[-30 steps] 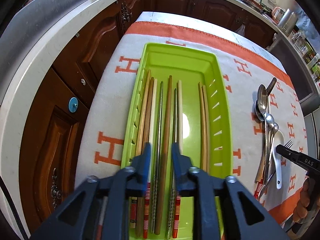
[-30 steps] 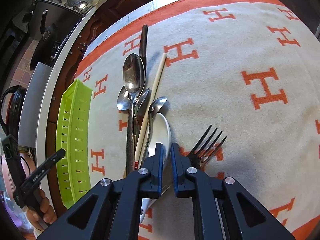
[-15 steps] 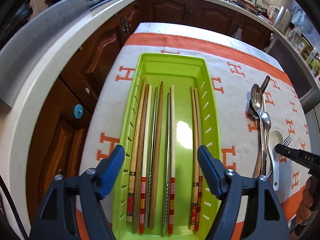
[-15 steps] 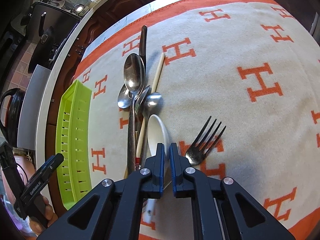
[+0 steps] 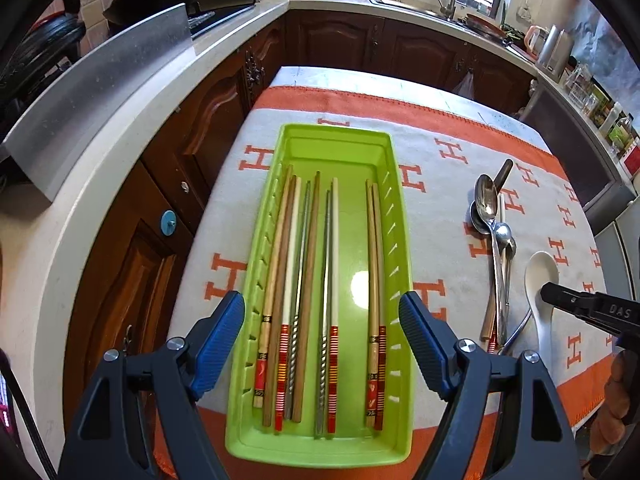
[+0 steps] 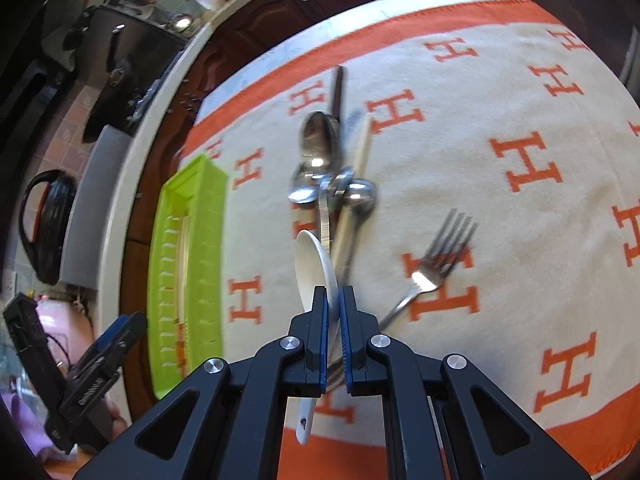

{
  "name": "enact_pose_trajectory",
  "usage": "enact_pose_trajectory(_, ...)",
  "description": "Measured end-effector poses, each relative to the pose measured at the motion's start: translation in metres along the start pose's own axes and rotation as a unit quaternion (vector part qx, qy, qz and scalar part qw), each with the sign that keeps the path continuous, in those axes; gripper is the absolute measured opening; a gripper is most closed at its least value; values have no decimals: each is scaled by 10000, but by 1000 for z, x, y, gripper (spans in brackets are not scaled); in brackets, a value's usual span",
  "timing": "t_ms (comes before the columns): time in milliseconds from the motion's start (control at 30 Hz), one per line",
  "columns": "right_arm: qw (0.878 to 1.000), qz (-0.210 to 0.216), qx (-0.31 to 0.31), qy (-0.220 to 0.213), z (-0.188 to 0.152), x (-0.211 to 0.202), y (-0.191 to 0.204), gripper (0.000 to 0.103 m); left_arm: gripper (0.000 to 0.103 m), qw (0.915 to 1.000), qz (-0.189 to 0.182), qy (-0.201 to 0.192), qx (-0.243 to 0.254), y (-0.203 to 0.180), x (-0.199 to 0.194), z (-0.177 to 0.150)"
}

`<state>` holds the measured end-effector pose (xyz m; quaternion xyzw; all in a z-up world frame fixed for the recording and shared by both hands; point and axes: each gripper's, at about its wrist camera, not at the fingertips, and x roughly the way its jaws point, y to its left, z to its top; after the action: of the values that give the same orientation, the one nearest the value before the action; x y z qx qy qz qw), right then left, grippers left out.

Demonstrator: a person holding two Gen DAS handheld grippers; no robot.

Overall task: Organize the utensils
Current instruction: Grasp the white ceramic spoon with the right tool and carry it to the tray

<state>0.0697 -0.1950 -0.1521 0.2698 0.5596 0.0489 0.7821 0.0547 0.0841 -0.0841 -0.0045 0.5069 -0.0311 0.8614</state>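
A lime green tray (image 5: 336, 148) lies lengthwise on the table and holds several chopsticks (image 5: 304, 280) side by side. My left gripper (image 5: 320, 308) hangs above the tray's near half, open wide, with nothing between its fingers. My right gripper (image 6: 333, 296) is shut on the edge of a white ceramic spoon (image 6: 314, 264), which is tilted up off the cloth. In the left wrist view the white spoon (image 5: 540, 276) shows at the right with the right gripper (image 5: 560, 296) on it. Metal spoons (image 6: 320, 148) lie in a pile beyond, with a fork (image 6: 436, 264) to their right.
A cream cloth with orange H marks and an orange border (image 6: 520, 92) covers the table. One loose pale chopstick (image 6: 362, 148) lies by the spoon pile. Dark wood cabinets (image 5: 224, 120) and a pale counter (image 5: 120, 128) run along the left. A hand (image 5: 612, 420) shows at the right edge.
My left gripper opened from a narrow gap over the chopsticks to wide, then rose and drew back; the chopsticks stayed in the tray. My right gripper rose with the white spoon.
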Motion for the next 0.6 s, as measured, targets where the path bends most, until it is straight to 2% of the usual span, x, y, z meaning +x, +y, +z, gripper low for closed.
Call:
enact_pose_trajectory(133,9995,158,-282,-30,-5,-13,30,6,79,9997,192,-160,-22,7,-11,-2)
enact_pose_trajectory(200,9987,216,-465,-43,-5,-18,48,6,84,9994,245,-234,-69,12,-16,-2)
enact_pose_trajectory(333,9957,340,-867,-21,-5,-22,93,6,85,9986,301,-367,-214,23,-25,-1)
enact_pose_trajectory(600,9913,376,-1260,-36,3,7,165,6,85,9975,360,-391,-465,47,-29,-3)
